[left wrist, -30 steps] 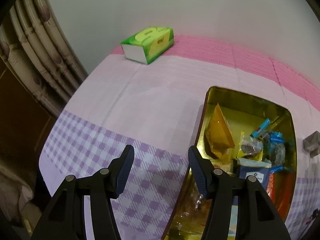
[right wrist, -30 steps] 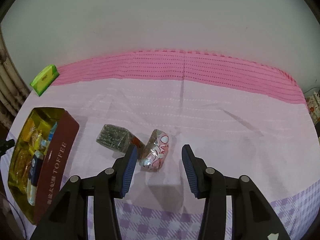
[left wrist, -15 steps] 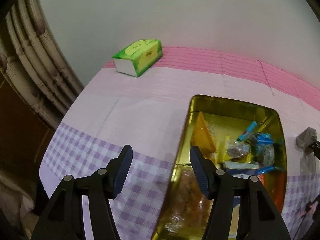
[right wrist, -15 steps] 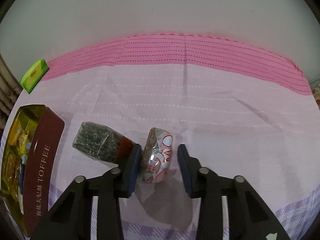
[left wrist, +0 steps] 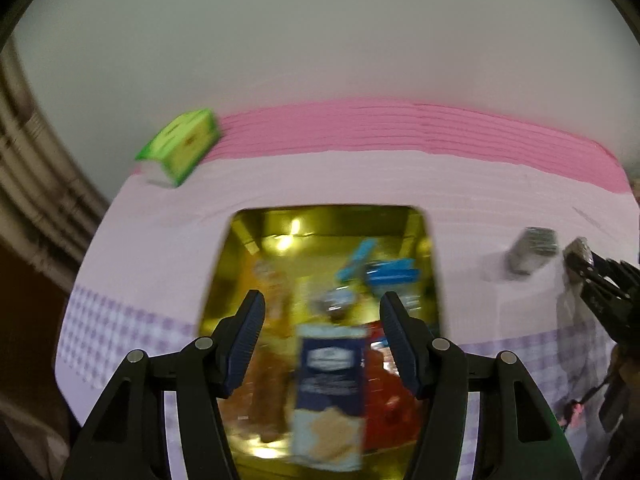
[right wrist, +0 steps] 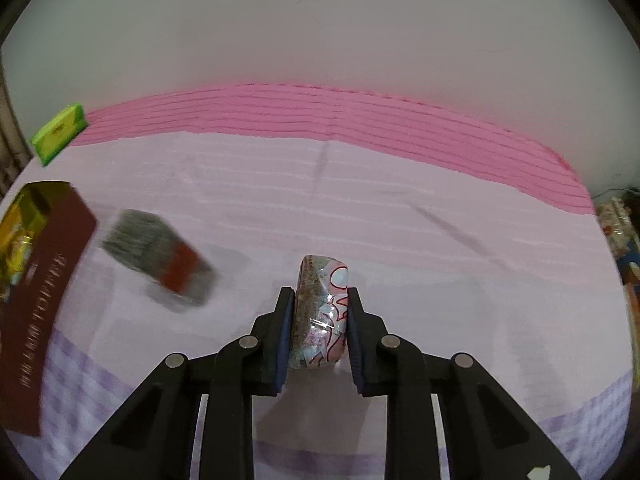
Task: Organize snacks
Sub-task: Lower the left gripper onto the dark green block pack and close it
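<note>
My right gripper [right wrist: 319,322] pinches a wrapped snack [right wrist: 322,312] printed in pink and red, both blue pads pressed flat against its sides. The packet stands on edge over the pale pink tablecloth [right wrist: 400,208]. Just to its left lies a dark grey snack pack [right wrist: 158,256] with a red end, flat on the cloth and apart from the pads. Further left stands the brown toffee tin [right wrist: 44,304], its gold inside showing at the frame edge.

My left gripper [left wrist: 322,340] hangs over that same tin [left wrist: 332,214], jaws spread with nothing between the pads. Inside the gold interior I see a blue-and-white biscuit box [left wrist: 330,392], blue wrappers [left wrist: 384,272], and what looks like a red packet [left wrist: 384,396], though blur softens the details.

A green tissue box [left wrist: 182,144] sits at the far left corner of the table, on the deeper pink border, well apart from the tin.
</note>
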Motion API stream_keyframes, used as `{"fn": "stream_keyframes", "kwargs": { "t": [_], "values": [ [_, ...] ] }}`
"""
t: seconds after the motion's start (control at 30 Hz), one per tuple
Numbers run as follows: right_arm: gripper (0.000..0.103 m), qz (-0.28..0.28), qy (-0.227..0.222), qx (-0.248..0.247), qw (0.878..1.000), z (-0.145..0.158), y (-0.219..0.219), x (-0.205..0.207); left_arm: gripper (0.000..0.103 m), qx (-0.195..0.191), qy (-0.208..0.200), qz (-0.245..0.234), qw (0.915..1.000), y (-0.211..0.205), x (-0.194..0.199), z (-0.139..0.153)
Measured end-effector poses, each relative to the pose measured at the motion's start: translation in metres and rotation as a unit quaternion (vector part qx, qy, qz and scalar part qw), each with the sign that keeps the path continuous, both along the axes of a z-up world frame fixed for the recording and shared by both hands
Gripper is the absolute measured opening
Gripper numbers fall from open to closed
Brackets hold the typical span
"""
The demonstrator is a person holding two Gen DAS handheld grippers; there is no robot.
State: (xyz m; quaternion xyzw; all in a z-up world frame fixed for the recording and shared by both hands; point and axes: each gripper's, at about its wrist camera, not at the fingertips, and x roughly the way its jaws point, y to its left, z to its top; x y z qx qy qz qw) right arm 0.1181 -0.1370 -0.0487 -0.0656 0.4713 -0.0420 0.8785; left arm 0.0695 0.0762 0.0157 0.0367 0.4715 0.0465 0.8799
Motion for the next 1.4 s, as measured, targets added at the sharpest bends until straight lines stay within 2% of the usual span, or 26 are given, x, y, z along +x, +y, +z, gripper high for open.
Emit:
{"fn": "stream_keyframes", "kwargs": {
  "t": [0.27,0.6,0.97,1.27,1.37,1.4],
  "values": [
    [0.022,-0.011,-0.012,-0.029,0.999,-0.001,-0.027,-0.003,0.061,-0.019,-0.007,-0.067,0.9976,-0.069,0.011,0.000],
    [0.023,-0.021,-0.025,-0.002,0.999,-0.006,-0.045,-0.013,0.061,-0.030,-0.005,-0.121,0.9922,-0.124,0.024,-0.008],
    [0.023,-0.020,-0.018,0.021,0.999,-0.006,-0.056,-0.015,0.061,-0.063,0.028,-0.132,0.9888,-0.151,0.052,-0.030],
    [0.023,-0.019,-0.017,0.023,0.999,-0.007,-0.058,-0.013,0.061,-0.085,0.042,-0.114,0.9890,-0.154,0.078,-0.049],
    [0.023,-0.019,-0.017,0.023,0.999,-0.007,-0.058,-0.014,0.053,-0.101,0.051,-0.116,0.9867,-0.153,0.083,-0.054],
    [0.023,-0.020,-0.017,0.023,0.999,-0.007,-0.058,-0.014,0.042,-0.107,0.057,-0.118,0.9857,-0.153,0.085,-0.056]
  ]
}}
